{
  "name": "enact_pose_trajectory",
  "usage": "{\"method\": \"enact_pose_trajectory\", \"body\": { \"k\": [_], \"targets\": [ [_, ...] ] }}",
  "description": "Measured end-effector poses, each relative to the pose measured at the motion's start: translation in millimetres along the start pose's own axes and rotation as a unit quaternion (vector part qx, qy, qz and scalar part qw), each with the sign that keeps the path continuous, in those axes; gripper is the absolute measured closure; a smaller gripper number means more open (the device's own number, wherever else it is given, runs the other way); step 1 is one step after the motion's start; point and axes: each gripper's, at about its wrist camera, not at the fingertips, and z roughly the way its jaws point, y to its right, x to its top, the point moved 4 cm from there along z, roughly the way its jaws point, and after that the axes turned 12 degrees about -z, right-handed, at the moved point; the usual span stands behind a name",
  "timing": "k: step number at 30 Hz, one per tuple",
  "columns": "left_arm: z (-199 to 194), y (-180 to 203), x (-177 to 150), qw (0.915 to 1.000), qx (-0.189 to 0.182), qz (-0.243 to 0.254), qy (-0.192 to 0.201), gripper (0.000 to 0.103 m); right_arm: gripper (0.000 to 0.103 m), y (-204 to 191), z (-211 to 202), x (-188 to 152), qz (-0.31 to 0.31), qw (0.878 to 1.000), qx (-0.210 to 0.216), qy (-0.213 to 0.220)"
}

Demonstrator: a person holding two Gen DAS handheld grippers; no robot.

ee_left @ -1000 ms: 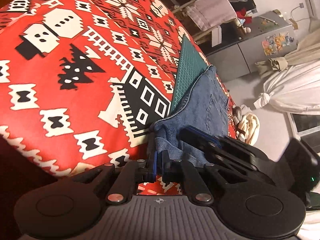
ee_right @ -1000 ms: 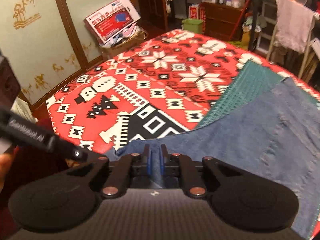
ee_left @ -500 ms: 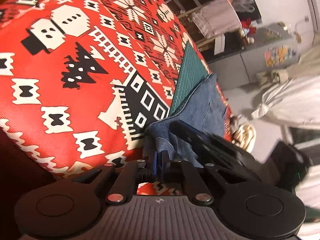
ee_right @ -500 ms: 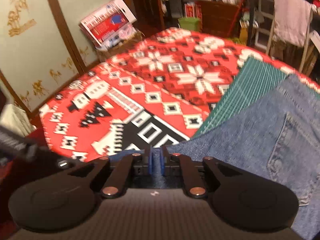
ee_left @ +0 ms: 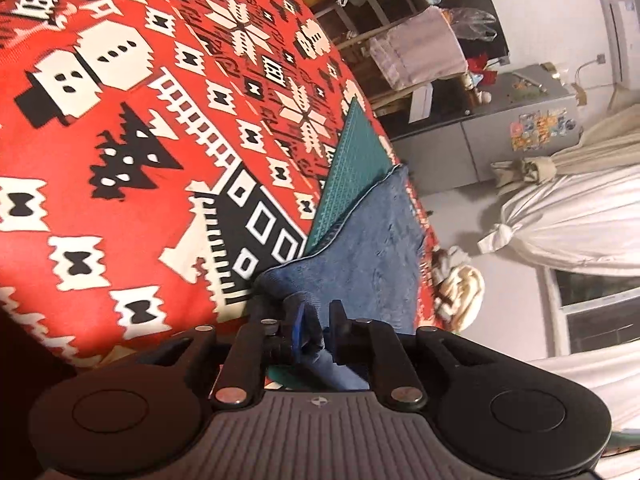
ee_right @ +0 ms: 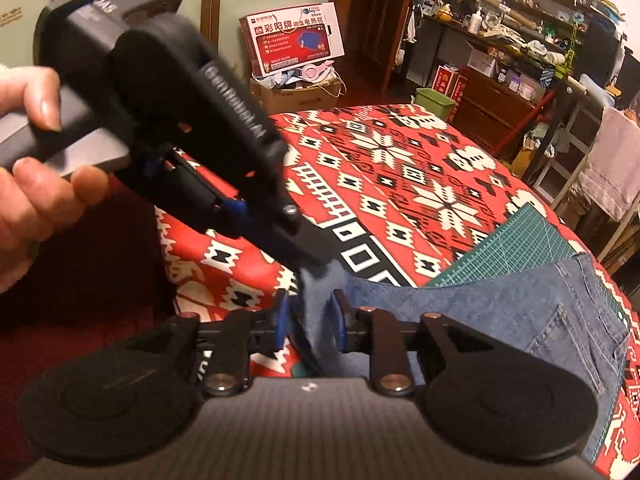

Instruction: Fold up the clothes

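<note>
Nearest, the right gripper (ee_right: 310, 320) has its fingers apart around a hanging denim corner. Just beyond, the left gripper (ee_right: 316, 258) pinches that same corner. The jeans (ee_right: 520, 312) lie across a green cutting mat (ee_right: 520, 240) on the red patterned tabletop (ee_right: 400, 168). A slack pinch could drop the corner and spoil the fold.
</note>
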Motion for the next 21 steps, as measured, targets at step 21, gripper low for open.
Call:
{"method": "enact_pose_trajectory", "body": {
  "k": [21],
  "targets": [
    [23,-11,-12,0.993,0.087,0.078,0.013,0.087,0.095,43,-10,-1,0.111,0.994,-0.006,0.013]
  ]
}}
